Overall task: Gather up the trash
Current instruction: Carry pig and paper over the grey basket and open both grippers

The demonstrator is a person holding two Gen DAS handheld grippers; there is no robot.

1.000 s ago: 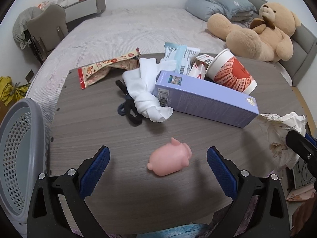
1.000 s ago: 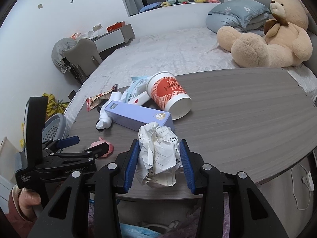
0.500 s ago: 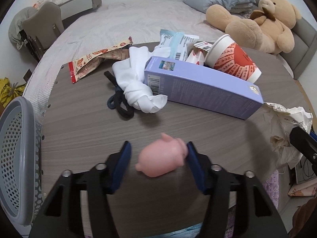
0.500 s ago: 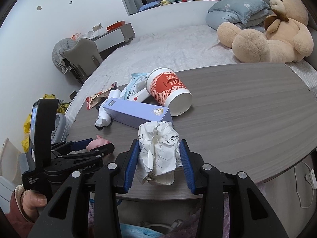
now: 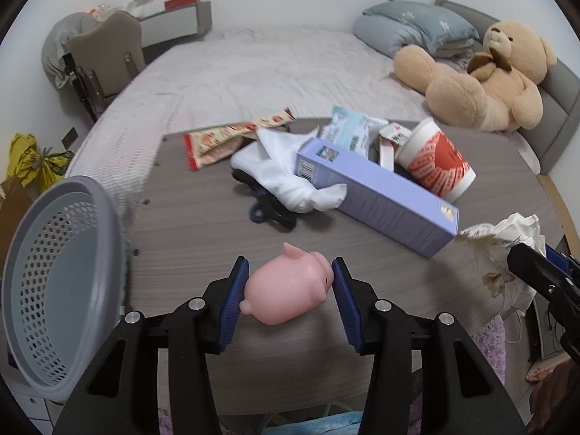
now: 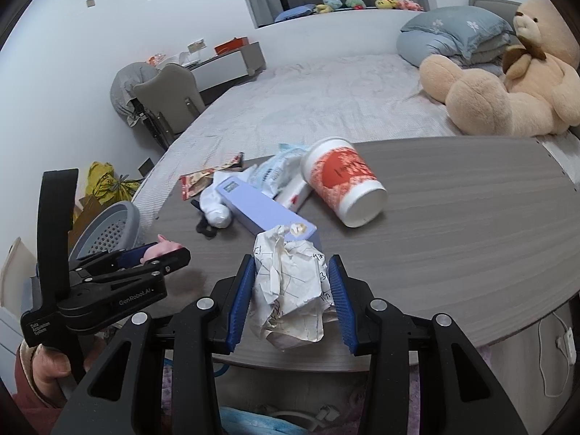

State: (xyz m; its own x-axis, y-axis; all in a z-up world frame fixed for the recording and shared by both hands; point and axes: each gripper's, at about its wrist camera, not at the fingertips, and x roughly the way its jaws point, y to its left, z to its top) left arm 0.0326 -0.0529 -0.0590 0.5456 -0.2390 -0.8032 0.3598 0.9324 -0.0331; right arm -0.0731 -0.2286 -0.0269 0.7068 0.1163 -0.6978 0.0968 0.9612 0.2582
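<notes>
My left gripper (image 5: 289,291) is shut on a pink toy pig (image 5: 290,286), held just above the grey wooden table (image 5: 203,217); from the right wrist view the same gripper (image 6: 159,253) sits low at the left with the pig (image 6: 165,248) between its blue pads. My right gripper (image 6: 290,290) is shut on a crumpled ball of paper (image 6: 290,286) near the table's front edge; that paper (image 5: 504,253) shows at the right of the left wrist view. A grey perforated waste basket (image 5: 58,282) stands left of the table.
On the table lie a purple box (image 5: 377,188), a red and white paper cup (image 5: 435,159) on its side, a white cloth (image 5: 286,170), a black hair tie (image 5: 268,210), a snack wrapper (image 5: 224,137) and a blue packet (image 5: 351,127). Behind is a bed with a teddy bear (image 5: 485,83).
My left gripper closed from wide open onto the pink pig and lifted it a little off the table. The right gripper kept its hold on the crumpled paper.
</notes>
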